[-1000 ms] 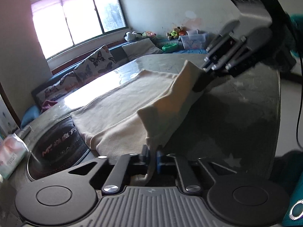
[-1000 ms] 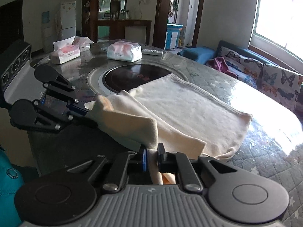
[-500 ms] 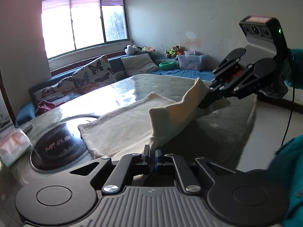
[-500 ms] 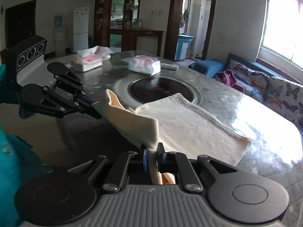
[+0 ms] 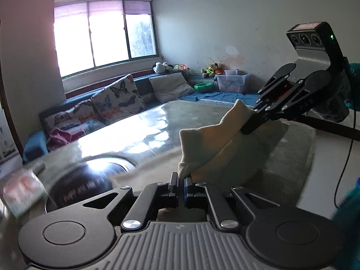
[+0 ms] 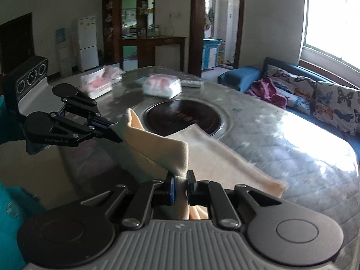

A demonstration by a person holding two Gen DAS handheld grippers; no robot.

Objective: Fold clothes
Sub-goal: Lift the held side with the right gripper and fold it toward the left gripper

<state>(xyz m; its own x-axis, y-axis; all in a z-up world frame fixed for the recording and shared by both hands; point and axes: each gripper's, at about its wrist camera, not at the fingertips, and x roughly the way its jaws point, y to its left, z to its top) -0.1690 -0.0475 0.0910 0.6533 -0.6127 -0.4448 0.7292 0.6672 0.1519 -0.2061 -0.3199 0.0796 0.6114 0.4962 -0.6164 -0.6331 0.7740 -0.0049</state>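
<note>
The left gripper (image 5: 181, 187) is built of matte black linkage arms with silver screws, two round discs and a ribbed grey plate near the camera, and blue pads are fitted inside its fingers (image 5: 185, 187). The right gripper (image 6: 179, 190) is made alike, with blue pads on its fingers (image 6: 172, 189); in the left view its arm is printed "DAS", and a black housing with three round lenses, a green light and a thin black cable is carried. Teal sleeves (image 5: 347, 225) are worn.
</note>
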